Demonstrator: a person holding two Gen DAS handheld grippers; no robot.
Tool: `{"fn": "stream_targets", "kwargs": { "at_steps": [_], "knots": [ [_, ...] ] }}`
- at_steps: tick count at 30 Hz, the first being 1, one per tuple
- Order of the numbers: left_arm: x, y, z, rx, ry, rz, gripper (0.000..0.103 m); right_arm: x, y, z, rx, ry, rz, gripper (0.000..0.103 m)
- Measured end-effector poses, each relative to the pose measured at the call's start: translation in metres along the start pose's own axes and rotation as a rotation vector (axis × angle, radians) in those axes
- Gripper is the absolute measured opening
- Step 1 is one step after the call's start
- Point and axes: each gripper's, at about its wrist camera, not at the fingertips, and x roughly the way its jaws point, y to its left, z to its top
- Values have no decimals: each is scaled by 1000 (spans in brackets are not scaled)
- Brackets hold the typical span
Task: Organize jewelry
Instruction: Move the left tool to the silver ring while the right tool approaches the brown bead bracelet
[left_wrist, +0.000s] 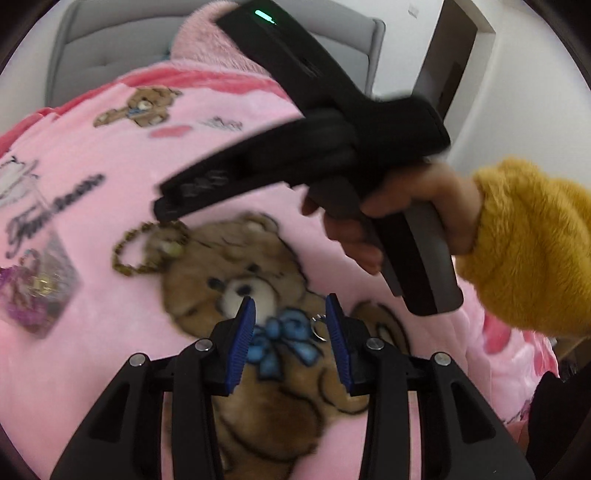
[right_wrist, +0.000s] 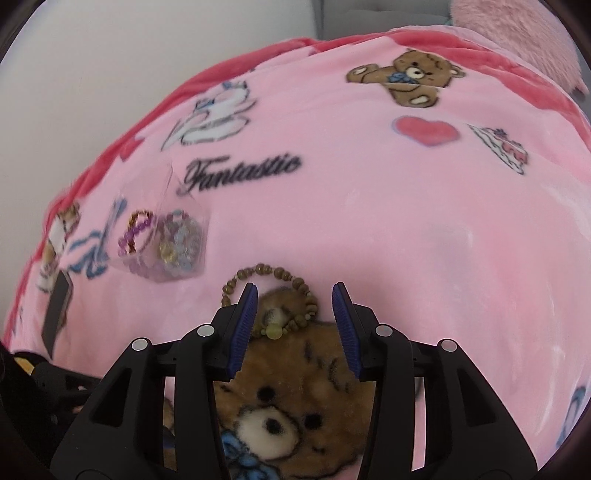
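A brown wooden bead bracelet (right_wrist: 273, 291) lies on the pink teddy-bear blanket (right_wrist: 369, 206). My right gripper (right_wrist: 295, 291) is open and hovers just above it, fingers either side of the bracelet's near half. In the left wrist view the bracelet (left_wrist: 147, 247) lies under the tip of the right gripper (left_wrist: 166, 210). A clear plastic bag (right_wrist: 166, 243) with purple and gold jewelry lies left of the bracelet; it also shows in the left wrist view (left_wrist: 37, 288). My left gripper (left_wrist: 290, 306) is open and empty over the printed bear; a small silver ring piece (left_wrist: 317, 328) lies by its right finger.
A fluffy pink pillow (left_wrist: 210, 40) and a grey padded headboard (left_wrist: 92, 55) are at the back. A dark flat object (right_wrist: 55, 314) lies at the blanket's left edge. A hand in a yellow fuzzy sleeve (left_wrist: 524, 243) holds the right gripper.
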Motion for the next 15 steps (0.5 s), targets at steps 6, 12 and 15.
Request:
{"fn": "stream_targets", "kwargs": {
  "at_steps": [6,12,15],
  "knots": [
    [18,-16,-11,57,74,-48,39,17,-1,-8,-34,54,-29,41],
    [30,-25,-12,92,95,-36,39,20,-1,-7,-44,57,-26,40],
    [33,-26,-13,83,104,-25,39,25,2,-5,-61,65,-33,38]
  ]
}}
